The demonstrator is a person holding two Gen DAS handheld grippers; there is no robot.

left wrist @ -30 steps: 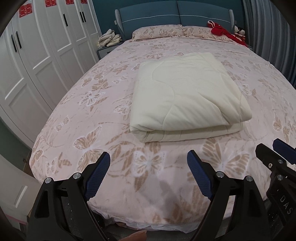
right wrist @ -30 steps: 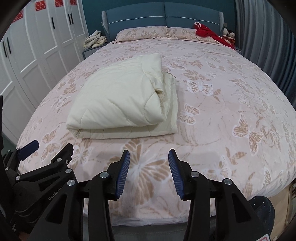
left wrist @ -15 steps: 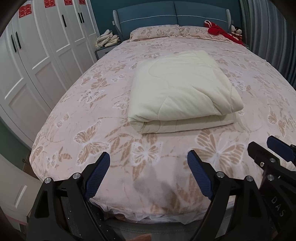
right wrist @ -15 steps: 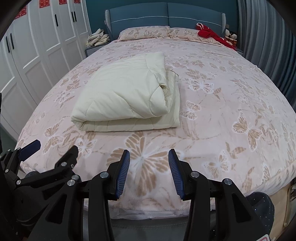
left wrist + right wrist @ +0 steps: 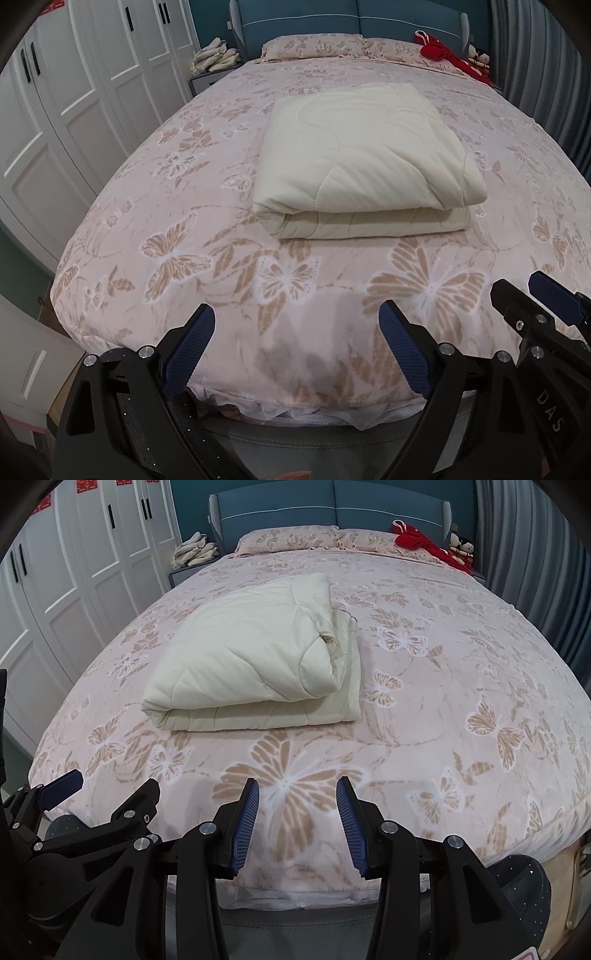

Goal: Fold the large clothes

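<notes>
A cream quilted comforter (image 5: 362,162) lies folded into a thick rectangle on the bed (image 5: 207,221), its folded edge toward me. It also shows in the right wrist view (image 5: 255,657), left of centre. My left gripper (image 5: 297,349) is open and empty, hanging over the foot edge of the bed, well short of the comforter. My right gripper (image 5: 297,821) is open and empty at the same edge, to the right of the left one. Each gripper shows at the edge of the other's view.
The bed has a pink butterfly cover (image 5: 461,701) and a blue headboard (image 5: 332,513). White wardrobe doors (image 5: 55,110) line the left. A nightstand with pale cloths (image 5: 195,550) stands at the back left. Red fabric (image 5: 417,541) lies by the pillows. Grey curtains (image 5: 535,554) hang at the right.
Both grippers have drawn back from the comforter toward the foot of the bed and risen a little. Both stay open and the comforter has not moved.
</notes>
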